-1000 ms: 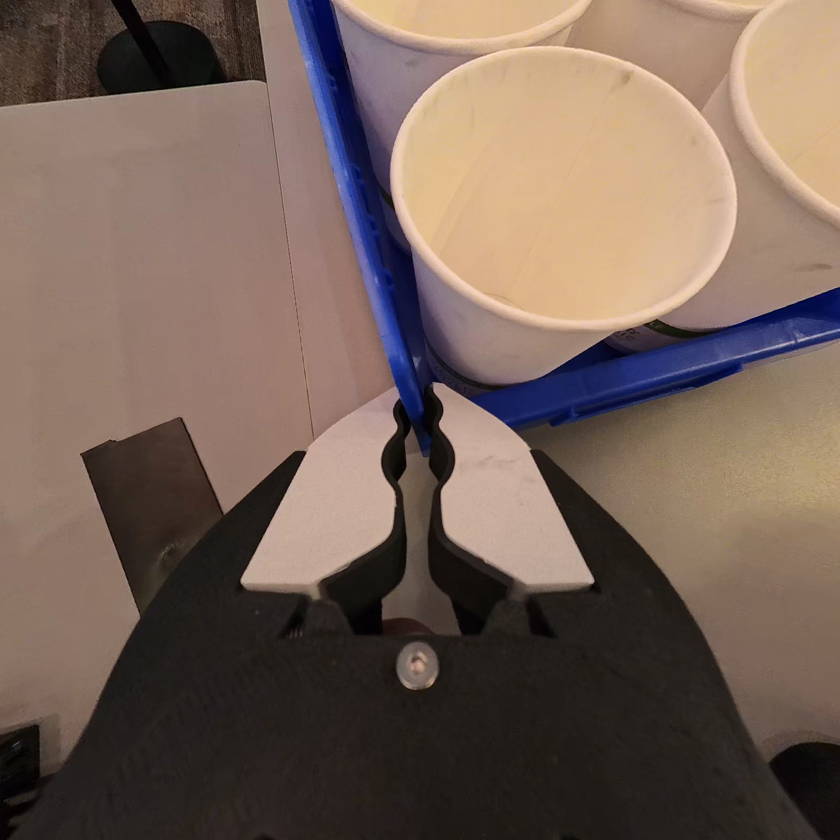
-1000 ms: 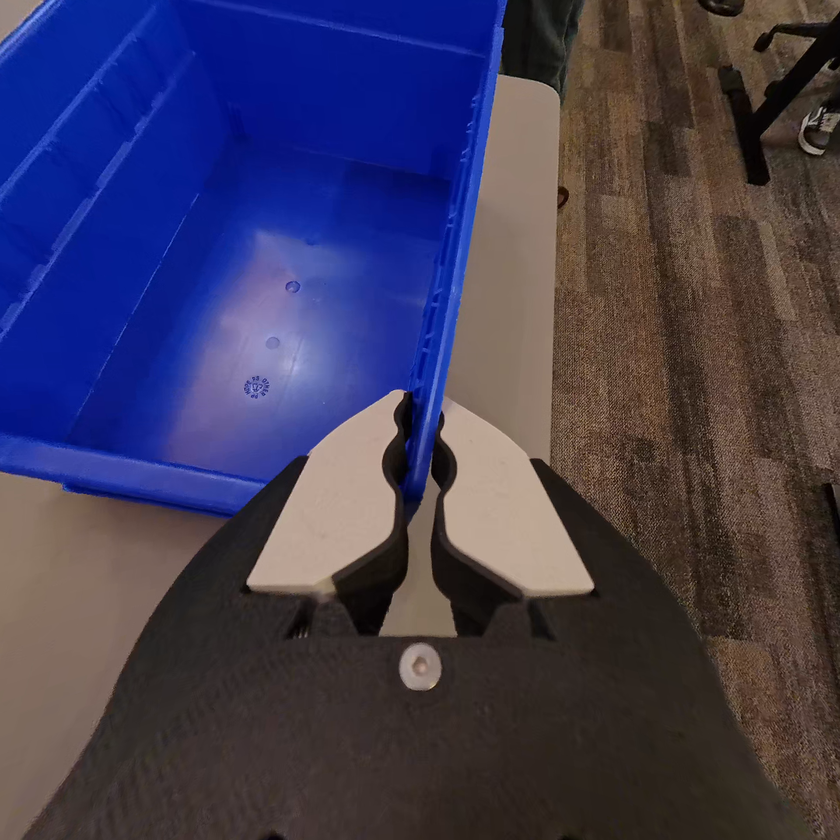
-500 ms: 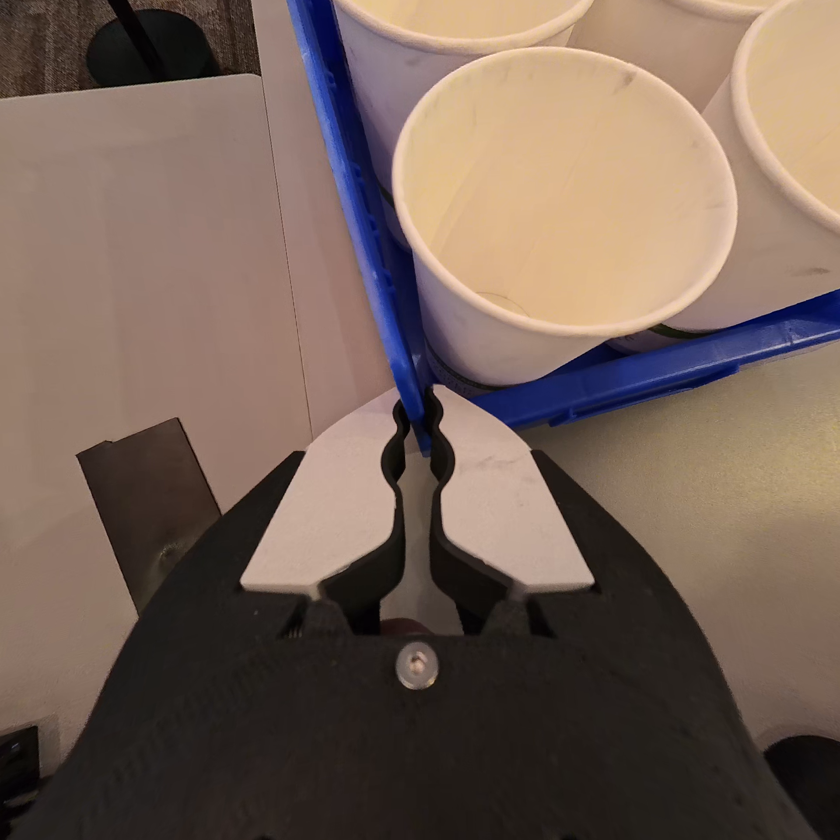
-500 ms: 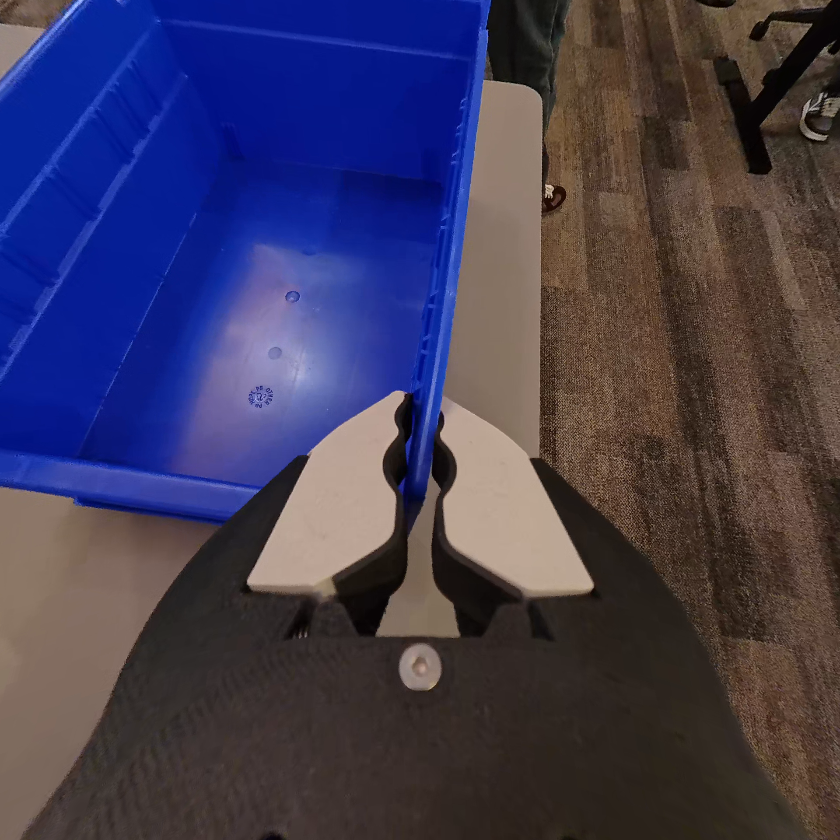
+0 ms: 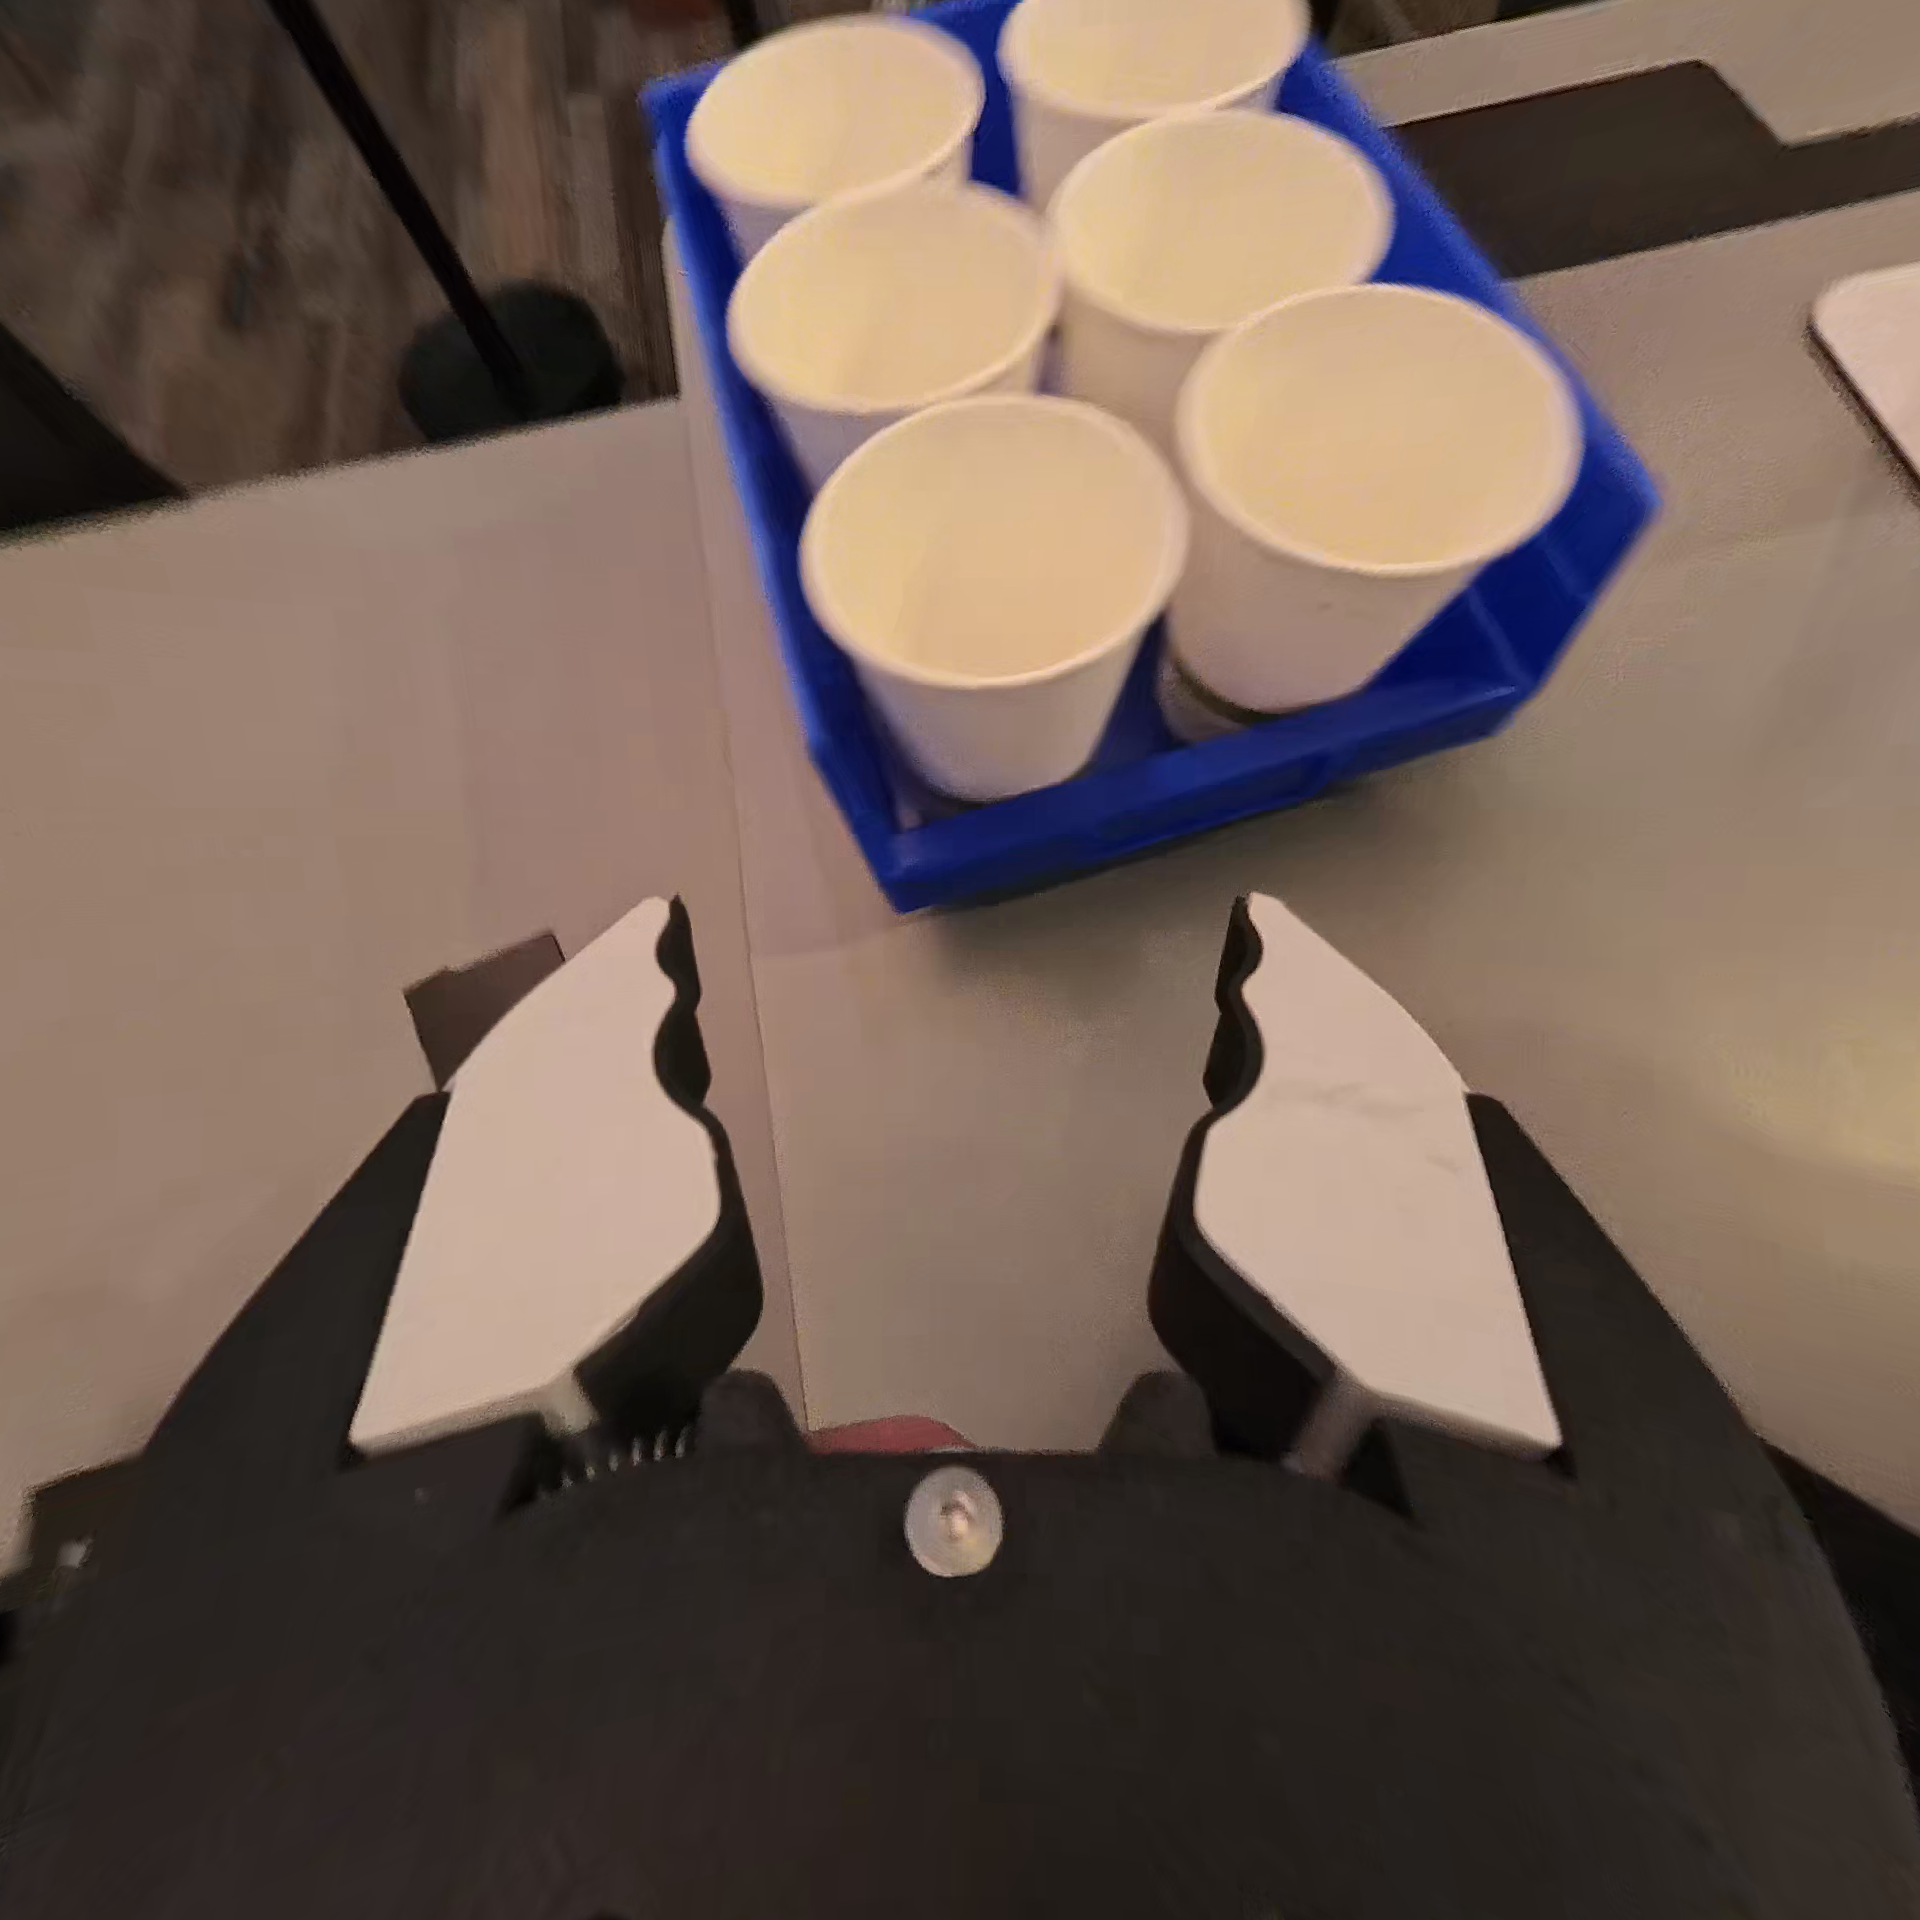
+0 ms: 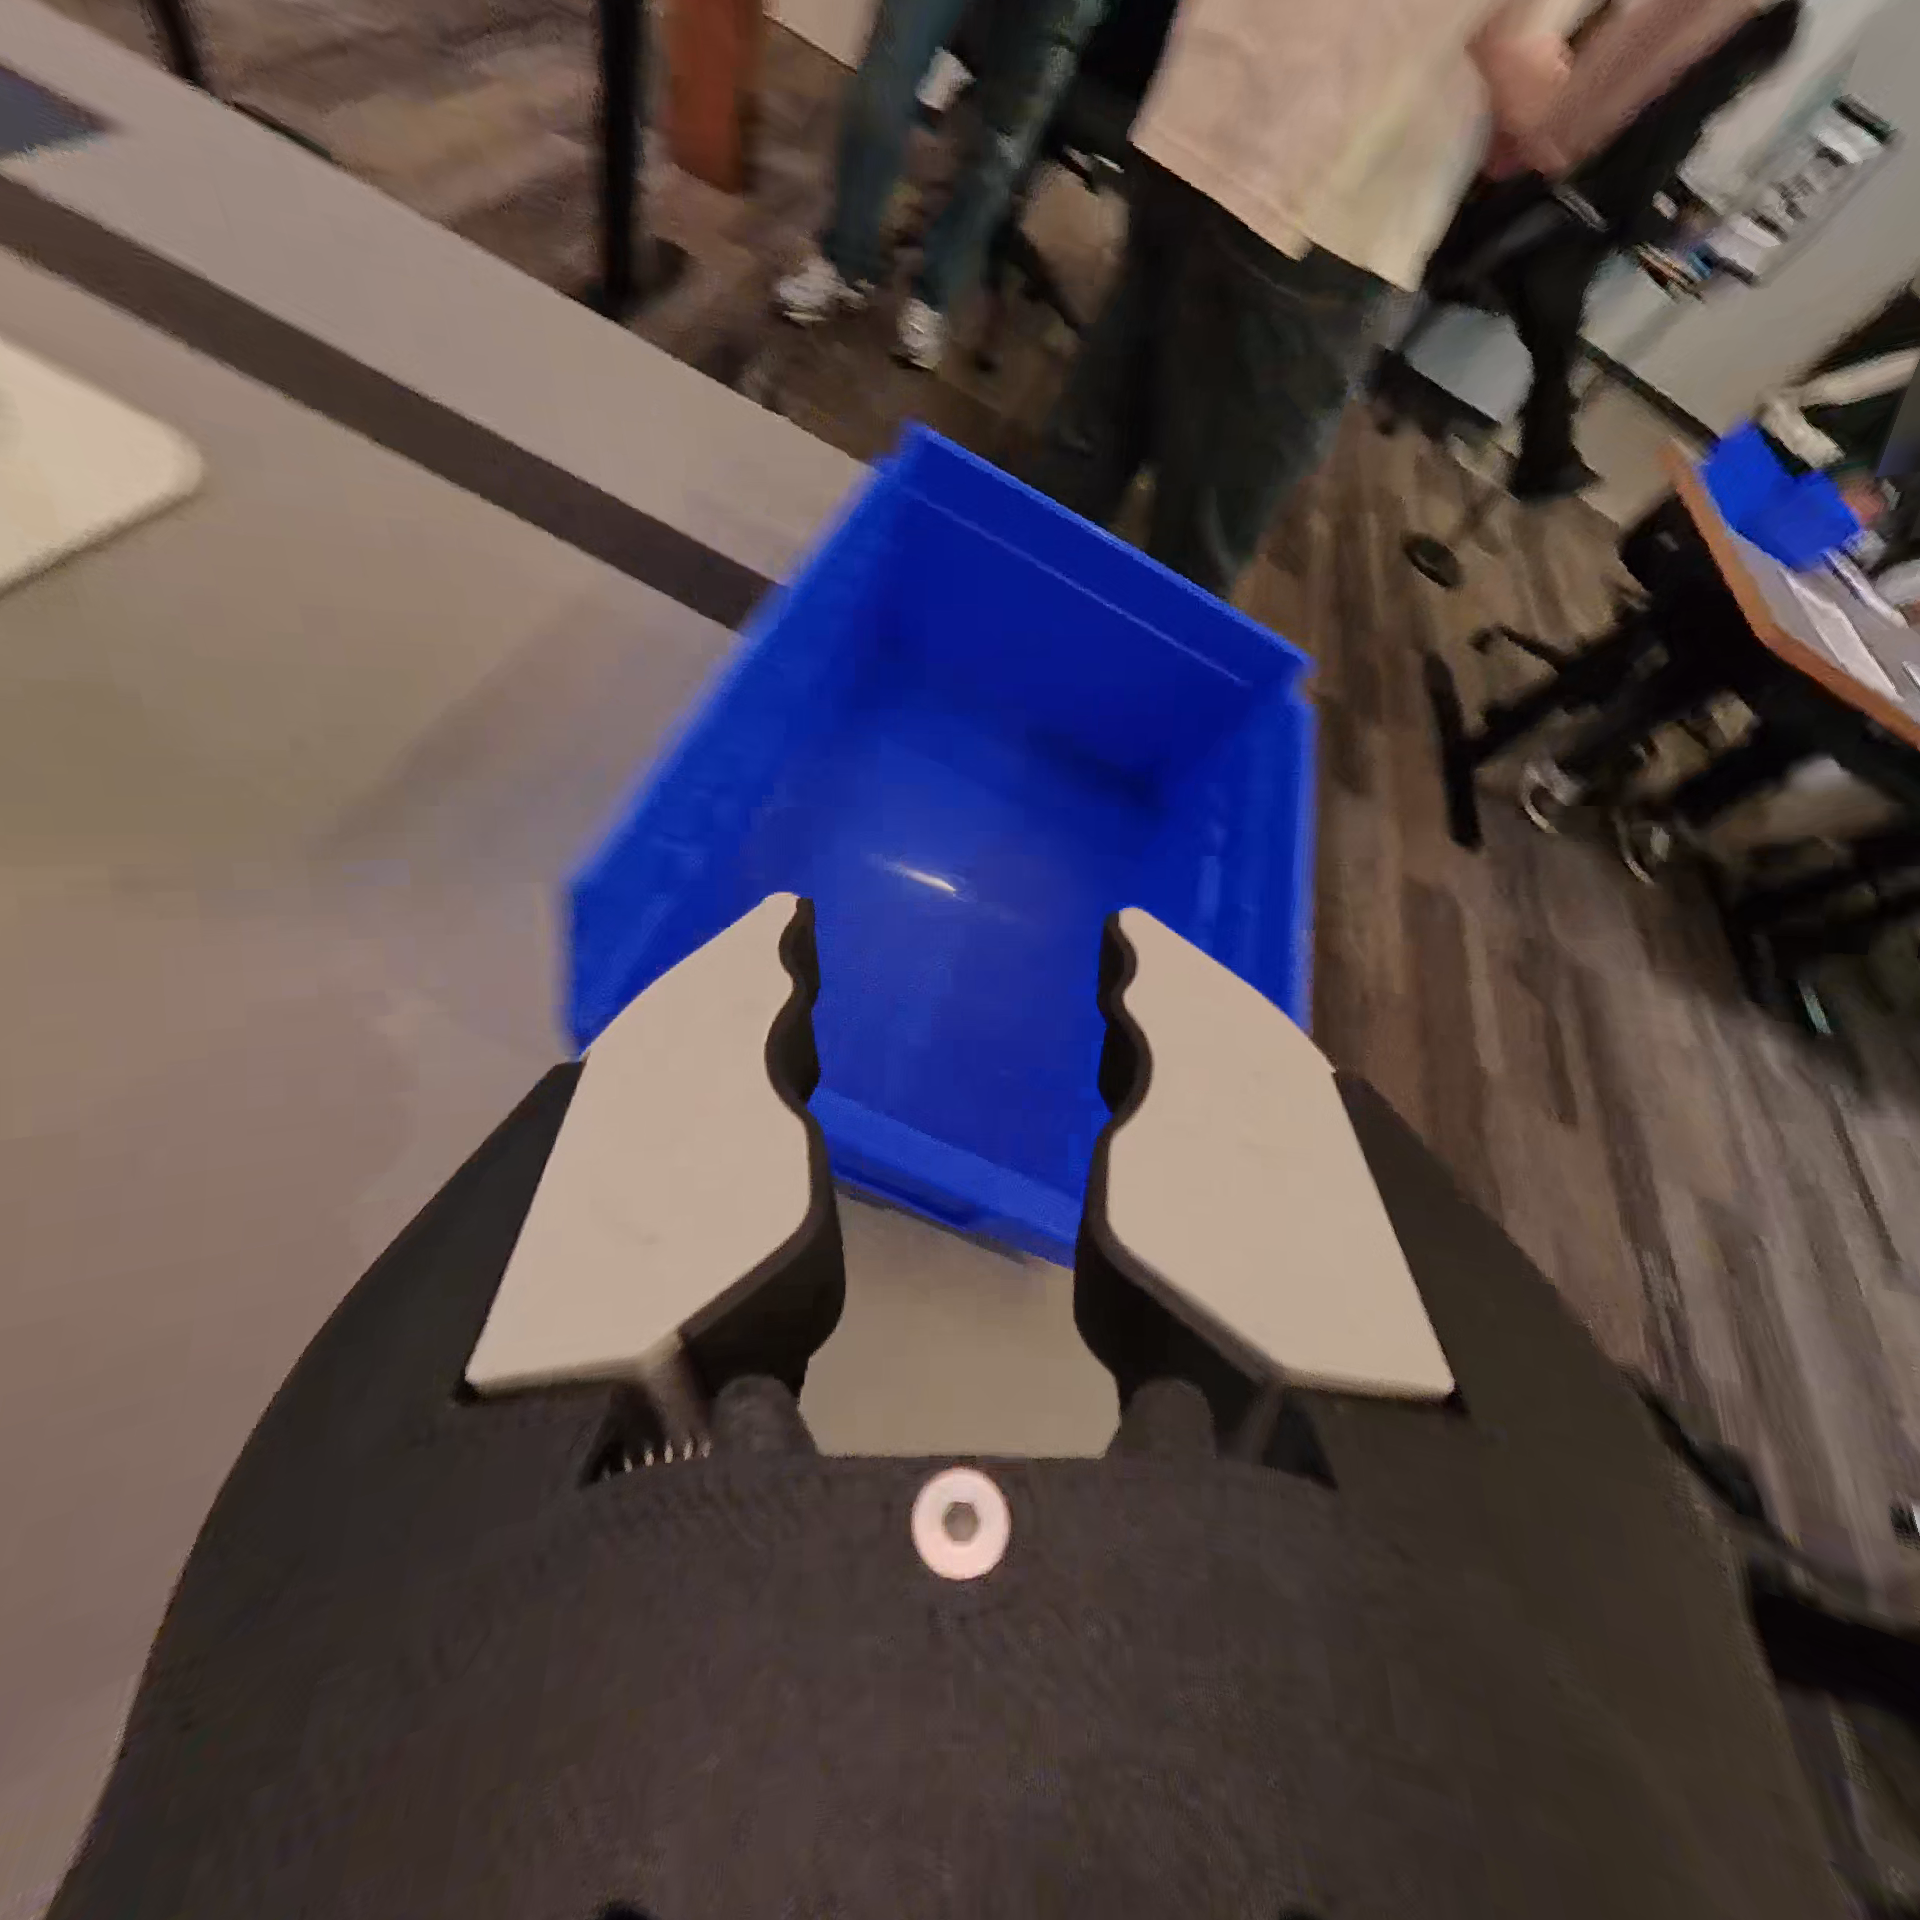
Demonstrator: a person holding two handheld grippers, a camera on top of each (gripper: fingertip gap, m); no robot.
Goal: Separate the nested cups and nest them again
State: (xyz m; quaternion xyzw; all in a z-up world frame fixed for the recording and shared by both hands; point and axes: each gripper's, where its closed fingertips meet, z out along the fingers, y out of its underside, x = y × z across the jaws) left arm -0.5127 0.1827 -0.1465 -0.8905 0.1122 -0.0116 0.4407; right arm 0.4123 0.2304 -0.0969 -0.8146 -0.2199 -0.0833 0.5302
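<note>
Your paper cups (image 5: 997,582) stand upright in a small blue bin (image 5: 1195,821) on the grey table (image 5: 312,727), six openings in view, packed in two rows running from near to far. The near right cup (image 5: 1371,488) shows a second cup's dark-banded base beneath it, so that one is nested; for the others you cannot tell. The bin sits ahead of your left gripper (image 5: 956,925) and a little to its right, apart from it. That gripper's fingers (image 5: 582,1143) are spread wide with only bare table between them; nothing is in the grasp.

Your right gripper (image 6: 956,914) hangs over the near end of a second, larger blue bin (image 6: 1278,831), which holds nothing visible and stands at the right edge of the table (image 6: 260,831). Its fingers (image 6: 665,1174) are parted, released, with the bin's floor seen through the gap and no pad touching a wall.

Farther out, a pale mat (image 6: 62,468) lies on the table at far left. Beyond the table's edge is wood-patterned floor (image 6: 1558,1039), people standing (image 6: 1299,156), and another table with a small blue bin (image 6: 1777,509) at far right.
</note>
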